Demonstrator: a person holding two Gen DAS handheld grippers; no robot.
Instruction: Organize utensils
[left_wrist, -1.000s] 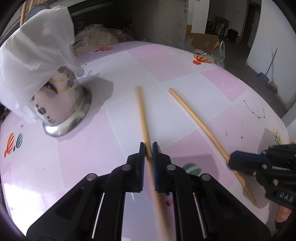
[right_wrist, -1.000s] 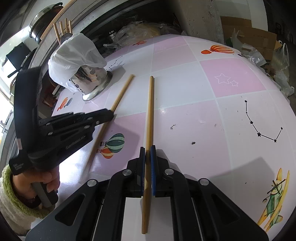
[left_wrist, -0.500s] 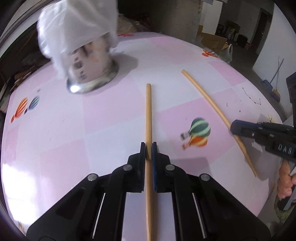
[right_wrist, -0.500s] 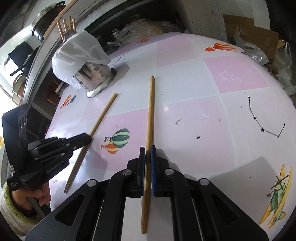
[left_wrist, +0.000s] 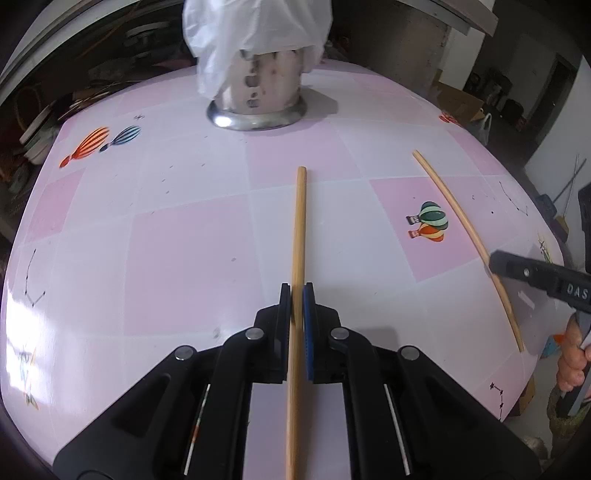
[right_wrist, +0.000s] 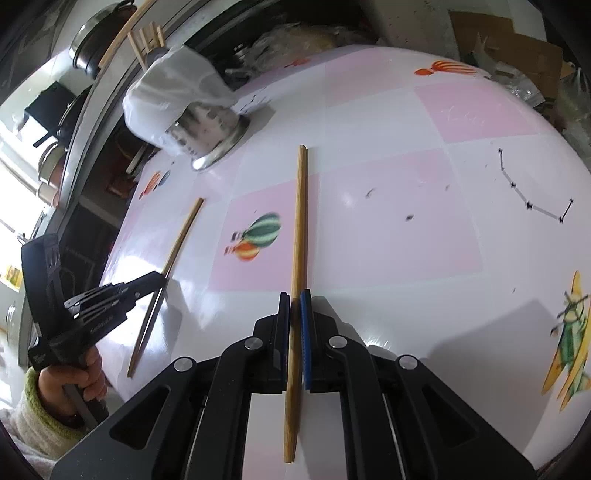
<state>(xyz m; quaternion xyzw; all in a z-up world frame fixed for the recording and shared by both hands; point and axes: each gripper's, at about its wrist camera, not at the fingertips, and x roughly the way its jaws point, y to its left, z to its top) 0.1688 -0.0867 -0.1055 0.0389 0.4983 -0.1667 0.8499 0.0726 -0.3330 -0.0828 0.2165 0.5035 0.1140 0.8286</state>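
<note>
Chopsticks are staying clamped, one (left_wrist: 300, 236) in the left gripper (left_wrist: 296, 295), now facing the holder (left_wrist: 258, 88) squarely, one (right_wrist: 299, 236) in the right gripper (right_wrist: 294, 301), over the table (left_wrist: 184, 240).

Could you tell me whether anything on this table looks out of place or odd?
Yes: the metal utensil holder has a white plastic bag draped over its top, hiding most of the opening where chopsticks go. A few chopsticks poke up behind the bag. Otherwise nothing looks spilled or damaged; each gripper is shut on one chopstick.
</note>
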